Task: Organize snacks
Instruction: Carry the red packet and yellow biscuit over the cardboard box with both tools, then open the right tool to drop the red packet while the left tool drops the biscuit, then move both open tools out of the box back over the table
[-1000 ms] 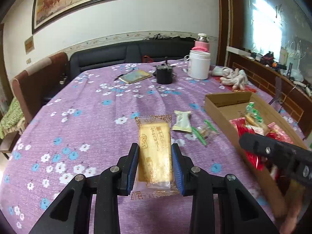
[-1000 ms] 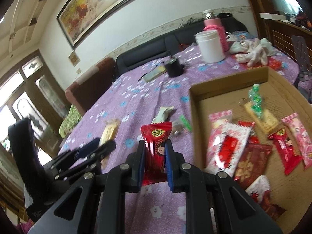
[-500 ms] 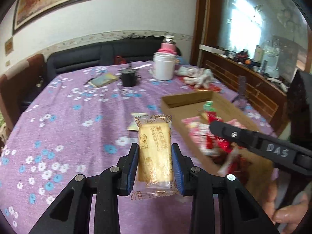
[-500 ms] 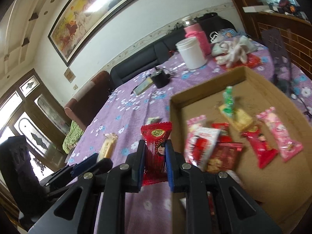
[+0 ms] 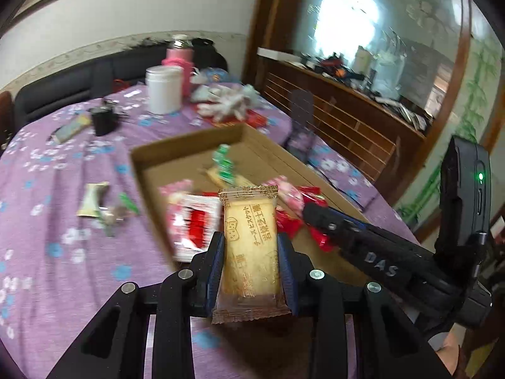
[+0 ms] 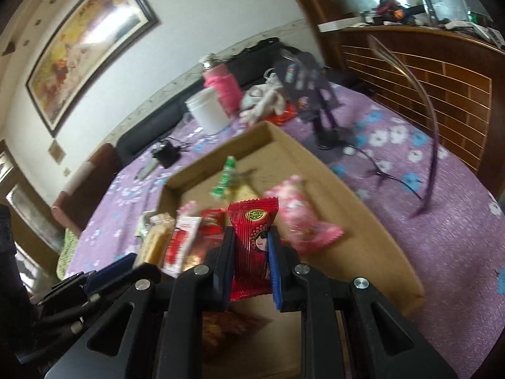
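Observation:
My left gripper (image 5: 251, 252) is shut on a yellow biscuit packet (image 5: 251, 237), held upright over the near left edge of the cardboard box (image 5: 189, 147). My right gripper (image 6: 251, 249) is shut on a red candy packet (image 6: 252, 230) above the same box (image 6: 347, 208). Inside the box lie several red, pink and green snack packets (image 6: 298, 218). The right gripper also shows in the left wrist view, as a black arm (image 5: 363, 249) reaching over the box from the right. On the cloth left of the box lie a pale packet (image 5: 91, 199) and a green-tipped wrapper (image 5: 126, 203).
A purple flowered cloth (image 5: 63, 252) covers the table. At the far side stand a white jar (image 5: 164, 88), a pink flask (image 5: 183, 63), a black cup (image 5: 102, 121) and crumpled white gloves (image 5: 230, 102). A wooden sideboard (image 5: 347, 117) runs along the right. A small stand (image 6: 318, 107) sits beyond the box.
Both grippers swung to the right with their packets, from over the purple cloth to over the cardboard box. The grips on both packets are unchanged.

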The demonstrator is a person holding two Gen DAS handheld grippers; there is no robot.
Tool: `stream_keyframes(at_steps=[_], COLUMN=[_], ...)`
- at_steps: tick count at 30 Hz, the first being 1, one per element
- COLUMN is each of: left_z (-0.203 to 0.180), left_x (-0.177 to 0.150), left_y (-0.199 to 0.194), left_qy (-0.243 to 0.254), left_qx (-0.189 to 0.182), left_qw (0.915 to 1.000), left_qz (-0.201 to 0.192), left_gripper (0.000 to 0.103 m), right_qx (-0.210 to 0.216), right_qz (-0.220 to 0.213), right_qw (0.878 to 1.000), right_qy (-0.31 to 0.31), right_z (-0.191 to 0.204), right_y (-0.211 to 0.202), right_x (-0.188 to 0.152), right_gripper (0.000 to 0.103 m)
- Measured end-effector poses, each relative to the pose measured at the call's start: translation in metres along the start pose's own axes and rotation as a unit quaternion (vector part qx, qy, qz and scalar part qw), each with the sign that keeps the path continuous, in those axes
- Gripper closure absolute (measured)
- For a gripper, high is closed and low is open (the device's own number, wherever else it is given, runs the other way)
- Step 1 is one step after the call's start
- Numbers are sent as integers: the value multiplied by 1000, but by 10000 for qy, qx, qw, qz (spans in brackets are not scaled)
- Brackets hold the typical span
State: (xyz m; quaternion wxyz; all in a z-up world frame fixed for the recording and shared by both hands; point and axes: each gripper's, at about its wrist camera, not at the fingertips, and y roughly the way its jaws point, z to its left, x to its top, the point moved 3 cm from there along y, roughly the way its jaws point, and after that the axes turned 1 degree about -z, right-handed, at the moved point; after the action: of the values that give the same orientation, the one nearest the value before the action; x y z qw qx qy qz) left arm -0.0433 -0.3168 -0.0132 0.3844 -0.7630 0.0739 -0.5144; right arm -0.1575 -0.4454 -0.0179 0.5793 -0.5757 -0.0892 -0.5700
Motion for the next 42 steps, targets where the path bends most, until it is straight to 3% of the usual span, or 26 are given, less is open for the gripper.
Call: stream_keyframes(at_steps=[6, 11, 13, 17, 20, 29, 35, 39, 42], left_z=[-7, -6, -5, -5, -4, 14, 67, 132, 187], left_x=[-10, -10, -11, -10, -9, 0, 9, 10, 5], left_y=[21, 26, 27, 23, 17, -14, -47, -67, -72], left_qy=[42, 29, 0, -18, -102, -363, -538, -789, -1076], left_qx=[-86, -182, -217, -263, -295, -396, 21, 682, 1237], left_qw=[9996, 9993, 9991, 9991, 9991, 9984, 9984, 9939, 9856], left_qz=[268, 332, 361, 339, 290, 151, -147, -356, -423], left_gripper=[69, 69, 63, 60, 48, 48, 48, 47, 47], right_qx=[-102, -231, -231, -233, -254, -214, -128, 230, 540], right_qz=[117, -74, -118, -135, -209, -360, -187, 215, 575], right_qw=[9998, 9997, 9996, 9994, 9991, 9988, 9997, 9993, 9958], right_qy=[153, 4, 73, 212, 264, 251, -20, -179, -468], right_z=[-10, -6, -8, -14, -17, -15, 0, 26, 63], right_y=[12, 6, 3, 4, 1, -3, -1, -2, 1], right_x=[-2, 0, 1, 3, 4, 7, 4, 3, 7], right_gripper=[84, 84, 78, 78, 78, 78, 74, 74, 70])
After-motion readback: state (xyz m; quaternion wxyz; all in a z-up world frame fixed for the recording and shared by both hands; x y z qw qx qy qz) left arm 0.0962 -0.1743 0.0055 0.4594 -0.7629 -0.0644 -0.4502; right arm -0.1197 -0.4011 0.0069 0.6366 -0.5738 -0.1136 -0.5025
